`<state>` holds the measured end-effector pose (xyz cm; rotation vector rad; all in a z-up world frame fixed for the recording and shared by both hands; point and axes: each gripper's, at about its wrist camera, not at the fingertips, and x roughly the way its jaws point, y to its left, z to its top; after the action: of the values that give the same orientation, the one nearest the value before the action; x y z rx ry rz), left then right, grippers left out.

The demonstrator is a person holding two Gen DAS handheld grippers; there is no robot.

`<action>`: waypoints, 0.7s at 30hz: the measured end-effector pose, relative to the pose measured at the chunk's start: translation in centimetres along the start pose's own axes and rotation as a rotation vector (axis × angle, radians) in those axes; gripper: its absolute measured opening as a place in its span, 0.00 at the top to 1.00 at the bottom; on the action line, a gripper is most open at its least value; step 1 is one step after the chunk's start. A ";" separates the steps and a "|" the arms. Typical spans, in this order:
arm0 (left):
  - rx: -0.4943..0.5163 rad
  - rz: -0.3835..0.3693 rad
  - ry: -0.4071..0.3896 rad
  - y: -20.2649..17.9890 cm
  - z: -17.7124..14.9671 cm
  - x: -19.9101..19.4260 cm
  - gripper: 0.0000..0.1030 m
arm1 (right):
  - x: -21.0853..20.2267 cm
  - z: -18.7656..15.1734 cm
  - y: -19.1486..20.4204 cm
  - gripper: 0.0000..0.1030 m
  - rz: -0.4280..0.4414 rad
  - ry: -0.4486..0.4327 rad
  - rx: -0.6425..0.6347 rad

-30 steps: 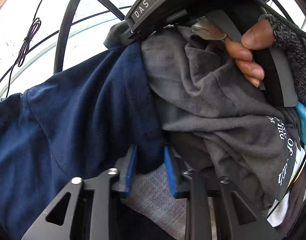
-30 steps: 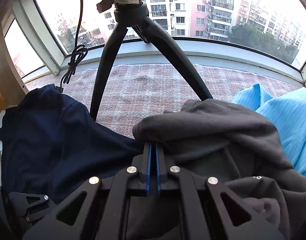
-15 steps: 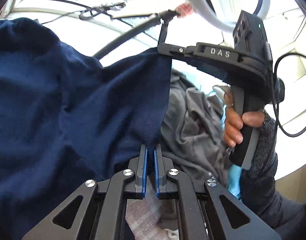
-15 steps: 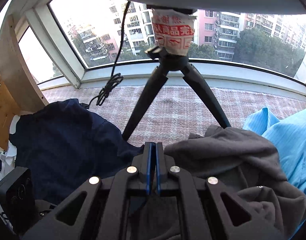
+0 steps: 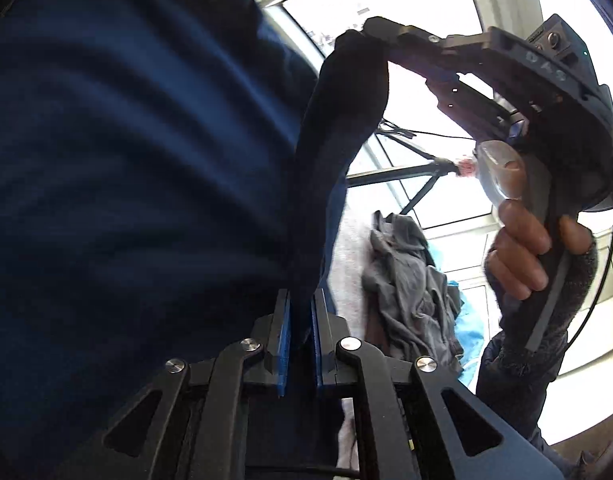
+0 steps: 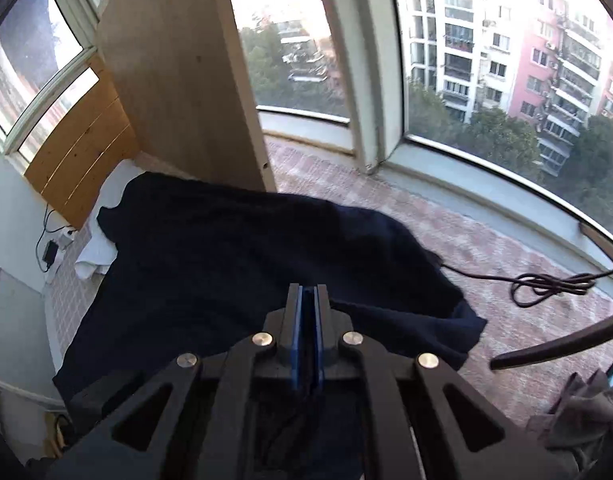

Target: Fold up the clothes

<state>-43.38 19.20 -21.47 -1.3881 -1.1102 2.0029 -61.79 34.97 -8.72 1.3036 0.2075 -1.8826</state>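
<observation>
The navy garment [image 5: 138, 184] hangs stretched between both grippers, its lower part draped over the patterned bed cover [image 6: 486, 264] by the bay window. The left gripper [image 5: 301, 344] has its jaws nearly closed, a fold of navy cloth pinched between the blue pads. The right gripper [image 6: 307, 336] is likewise clamped on the garment's edge, jaws almost together. From the left view, its black frame reads "DAS" in pale letters above the person's hand [image 5: 522, 252]. A grey garment [image 5: 410, 292] lies crumpled further along the bed, well apart.
</observation>
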 end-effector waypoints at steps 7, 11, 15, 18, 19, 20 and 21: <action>0.096 0.058 -0.024 -1.1 0.5 -2.0 0.81 | -5.6 -2.4 -3.7 0.72 -0.139 -0.096 0.065; 0.171 0.080 -0.030 -3.4 2.4 -1.1 0.75 | -4.5 -4.4 -7.3 0.72 -0.227 -0.016 0.131; 0.205 0.094 0.018 -4.0 2.6 0.5 0.75 | -0.9 -5.0 -9.2 0.72 -0.253 0.062 0.165; 0.261 0.123 0.060 -4.6 1.5 1.7 0.75 | 0.6 -4.8 -10.6 0.72 -0.208 0.074 0.230; 0.276 0.127 0.073 -4.8 1.1 2.3 0.75 | 0.7 -4.8 -11.0 0.72 -0.194 0.063 0.258; 0.282 0.128 0.086 -4.9 0.8 2.8 0.75 | 0.7 -4.7 -11.2 0.72 -0.186 0.054 0.275; 0.284 0.135 0.095 -4.9 0.7 3.3 0.75 | 0.6 -4.5 -11.4 0.72 -0.188 0.047 0.280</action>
<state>-45.61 24.15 -19.15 -1.4204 -0.6751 2.0678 -66.59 44.52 -14.71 1.5625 0.0946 -2.0975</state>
